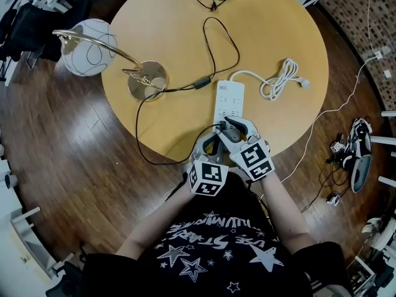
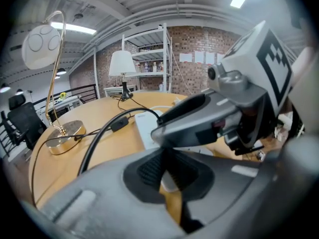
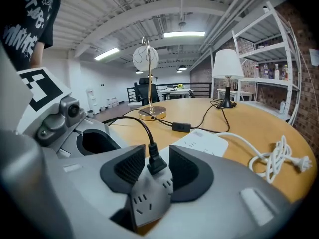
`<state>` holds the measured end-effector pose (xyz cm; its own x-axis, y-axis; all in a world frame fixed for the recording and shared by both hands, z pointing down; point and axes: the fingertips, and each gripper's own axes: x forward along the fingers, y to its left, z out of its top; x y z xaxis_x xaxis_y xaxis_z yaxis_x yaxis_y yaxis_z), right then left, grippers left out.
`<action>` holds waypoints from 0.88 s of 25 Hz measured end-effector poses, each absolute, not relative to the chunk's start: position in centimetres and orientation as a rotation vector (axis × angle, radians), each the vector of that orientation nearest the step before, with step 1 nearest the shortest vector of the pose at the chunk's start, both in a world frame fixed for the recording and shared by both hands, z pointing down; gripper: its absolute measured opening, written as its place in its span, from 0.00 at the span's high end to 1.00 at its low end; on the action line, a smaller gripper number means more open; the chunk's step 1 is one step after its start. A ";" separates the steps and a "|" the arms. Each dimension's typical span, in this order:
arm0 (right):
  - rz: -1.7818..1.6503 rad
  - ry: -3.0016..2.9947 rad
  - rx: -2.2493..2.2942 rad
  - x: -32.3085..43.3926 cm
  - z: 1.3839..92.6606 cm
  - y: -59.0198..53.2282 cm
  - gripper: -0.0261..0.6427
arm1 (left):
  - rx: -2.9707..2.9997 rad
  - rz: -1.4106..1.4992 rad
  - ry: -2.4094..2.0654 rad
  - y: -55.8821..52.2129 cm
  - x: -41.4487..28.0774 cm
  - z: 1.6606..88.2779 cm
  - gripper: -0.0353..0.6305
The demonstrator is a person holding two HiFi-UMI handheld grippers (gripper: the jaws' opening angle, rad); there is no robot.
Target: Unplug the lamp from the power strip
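Now at the grasping step: plug seated, pull not yet made.
Head view: left gripper (image 1: 210,142) and right gripper (image 1: 237,130) meet at the strip's (image 1: 228,98) near end on the table (image 1: 278,30); the lamp (image 1: 145,79) stands far left. Left gripper view: its jaws look pinched on a pale edge, seemingly the strip. Right gripper view: its jaws are spread either side of the plug (image 3: 153,162), not clamped. Next it likely must close and pull straight out.
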<state>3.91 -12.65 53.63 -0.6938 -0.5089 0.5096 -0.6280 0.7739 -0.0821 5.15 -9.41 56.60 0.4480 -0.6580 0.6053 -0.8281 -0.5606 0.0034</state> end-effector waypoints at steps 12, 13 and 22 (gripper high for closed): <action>0.221 -2.516 0.851 3.2 53.5 -12.5 0.86 | 2.344 0.766 -1.270 -9.5 5.0 56.6 0.94; 0.223 -2.525 0.860 3.3 53.4 -12.5 0.86 | 2.341 0.762 -1.266 -9.5 5.0 56.6 0.94; 0.210 -2.588 0.888 3.5 52.9 -12.4 0.87 | 2.315 0.727 -1.247 -9.4 4.9 56.5 0.94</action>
